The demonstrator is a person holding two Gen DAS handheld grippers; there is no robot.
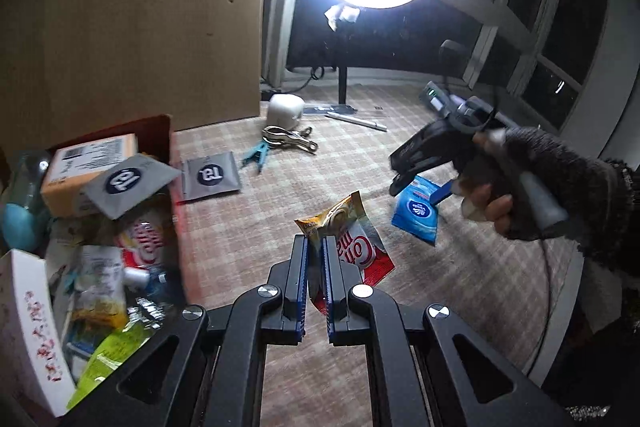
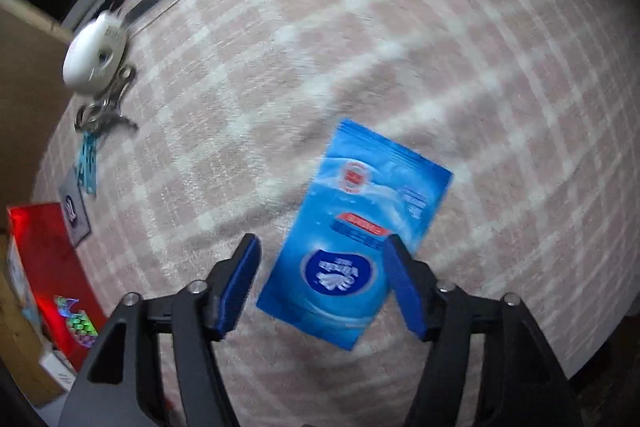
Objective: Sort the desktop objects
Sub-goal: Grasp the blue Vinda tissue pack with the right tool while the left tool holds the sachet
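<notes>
On the pink-and-white checked tabletop [image 2: 480, 67], the flat blue plastic tissue pack [image 2: 356, 227] lies right under the right tool [image 2: 322, 281], which points down w/ jaws spread and the pack's near end between them, not touching; the pack's long axis runs near-to-far, tilted right. At near left the red open-topped cardboard box [image 1: 160, 139] is already crammed w/ packets, a tan carton & grey foil sachets. The left tool [image 1: 316, 283], pressed together, is pinching a red-and-gold foil snack sachet [image 1: 352, 239], approx. just right of the box.
</notes>
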